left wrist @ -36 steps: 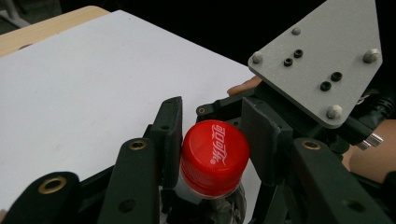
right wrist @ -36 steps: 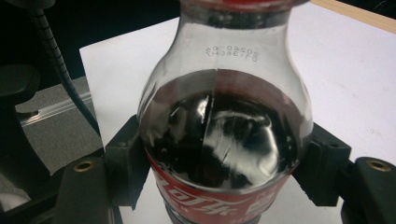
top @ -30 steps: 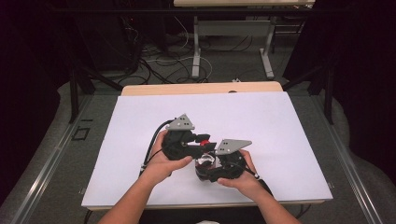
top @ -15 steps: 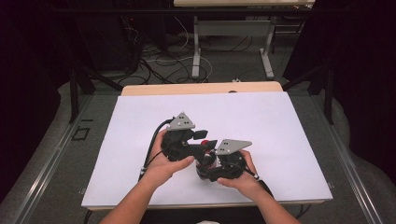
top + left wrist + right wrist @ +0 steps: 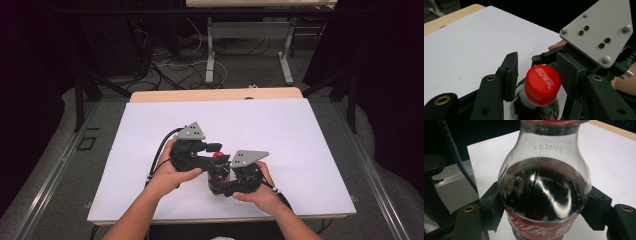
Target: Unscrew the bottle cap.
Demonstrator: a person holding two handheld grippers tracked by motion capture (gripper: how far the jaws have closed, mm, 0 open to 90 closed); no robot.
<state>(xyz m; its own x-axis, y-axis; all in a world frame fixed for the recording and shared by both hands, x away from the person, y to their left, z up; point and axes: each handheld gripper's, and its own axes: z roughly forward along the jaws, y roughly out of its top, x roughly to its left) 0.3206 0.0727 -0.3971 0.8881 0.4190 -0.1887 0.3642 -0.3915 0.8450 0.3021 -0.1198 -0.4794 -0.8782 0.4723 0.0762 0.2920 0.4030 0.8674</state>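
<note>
A cola bottle [image 5: 544,182] with dark drink and a red label stands upright on the white sheet. My right gripper [image 5: 544,205] is shut on its body just above the label, one pad on each side. In the left gripper view the red cap [image 5: 542,83] sits between the jaws of my left gripper [image 5: 537,65]. Those jaws have just been closing a little, and a narrow gap still shows beside the left pad [image 5: 510,75]. From above, the left gripper [image 5: 216,152] and right gripper [image 5: 222,180] meet at the cap [image 5: 218,155]; the hands hide the bottle's body.
The white sheet [image 5: 280,130] covers a wooden table [image 5: 215,95], with bare sheet on all sides of the hands. Cables and desk legs [image 5: 210,60] lie on the dark floor beyond the far edge.
</note>
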